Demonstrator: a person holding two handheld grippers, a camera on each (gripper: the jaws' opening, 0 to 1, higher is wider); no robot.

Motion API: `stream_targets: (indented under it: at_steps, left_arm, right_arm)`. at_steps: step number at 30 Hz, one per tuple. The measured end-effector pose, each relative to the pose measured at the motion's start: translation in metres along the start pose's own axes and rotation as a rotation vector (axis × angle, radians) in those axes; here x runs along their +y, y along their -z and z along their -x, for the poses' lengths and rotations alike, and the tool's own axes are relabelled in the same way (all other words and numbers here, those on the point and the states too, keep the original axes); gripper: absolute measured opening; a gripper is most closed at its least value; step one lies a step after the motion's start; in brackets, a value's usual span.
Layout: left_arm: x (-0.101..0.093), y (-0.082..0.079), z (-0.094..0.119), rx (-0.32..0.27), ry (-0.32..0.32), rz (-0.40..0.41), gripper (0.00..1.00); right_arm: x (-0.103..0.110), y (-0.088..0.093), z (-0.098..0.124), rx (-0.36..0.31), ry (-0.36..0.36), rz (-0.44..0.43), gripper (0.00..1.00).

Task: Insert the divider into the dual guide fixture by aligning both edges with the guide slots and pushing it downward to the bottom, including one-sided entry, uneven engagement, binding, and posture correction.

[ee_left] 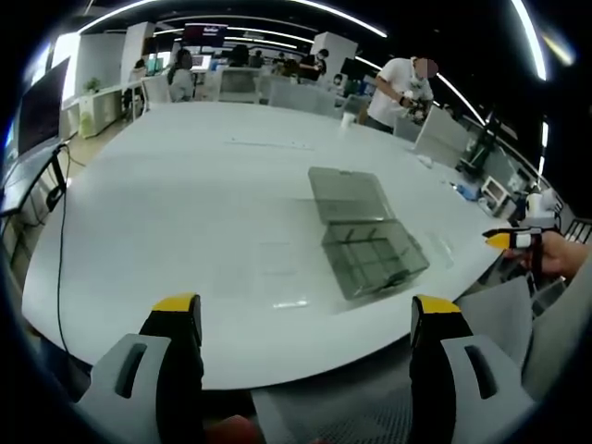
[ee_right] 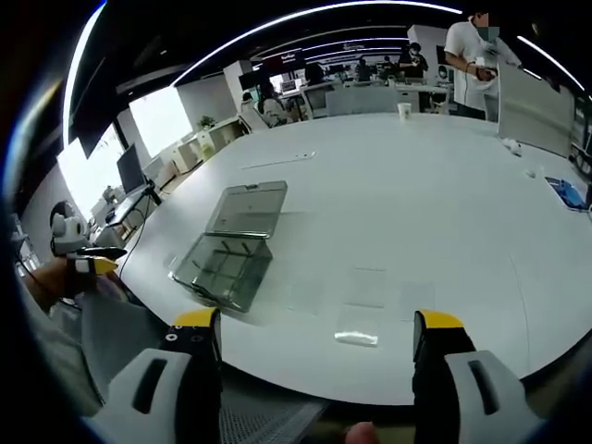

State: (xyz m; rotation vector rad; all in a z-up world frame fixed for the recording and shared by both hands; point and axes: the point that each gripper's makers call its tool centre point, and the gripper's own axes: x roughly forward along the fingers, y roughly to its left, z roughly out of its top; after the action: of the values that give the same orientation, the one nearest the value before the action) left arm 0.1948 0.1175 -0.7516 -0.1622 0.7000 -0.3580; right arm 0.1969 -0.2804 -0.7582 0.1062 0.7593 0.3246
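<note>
The dual guide fixture, a smoky transparent box with inner compartments and its hinged lid lying open flat behind it, sits on the white counter near the counter's near edge; in the right gripper view the same fixture lies left of centre with its lid stretched away from the camera. Several clear flat sheets rest on the counter just beside the box, one small divider close to the edge, and fainter transparent pieces between it and the fixture; whether they touch one another cannot be told. In the left gripper view a pale clear piece lies just in front of the box. The left gripper hovers short of the counter edge, its yellow-tipped fingers spread wide with nothing between them. The right gripper is likewise held apart, its fingers wide and empty, low over the counter's near rim. The other gripper's yellow tip, held in a hand, shows at the right edge of the left gripper view. A person in a white shirt stands at the far side of the counter, and a white cup stands far across the counter top.
</note>
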Motion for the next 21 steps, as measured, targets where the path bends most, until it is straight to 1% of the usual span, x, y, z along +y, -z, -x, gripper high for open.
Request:
stream_targets:
  at_steps: [21]
  left_arm:
    - [-0.0008, -0.0013, 0.0002, -0.006, 0.001, 0.003, 0.92]
  right_arm:
    - [-0.0008, -0.0002, 0.0004, 0.002, 0.001, 0.001, 0.84]
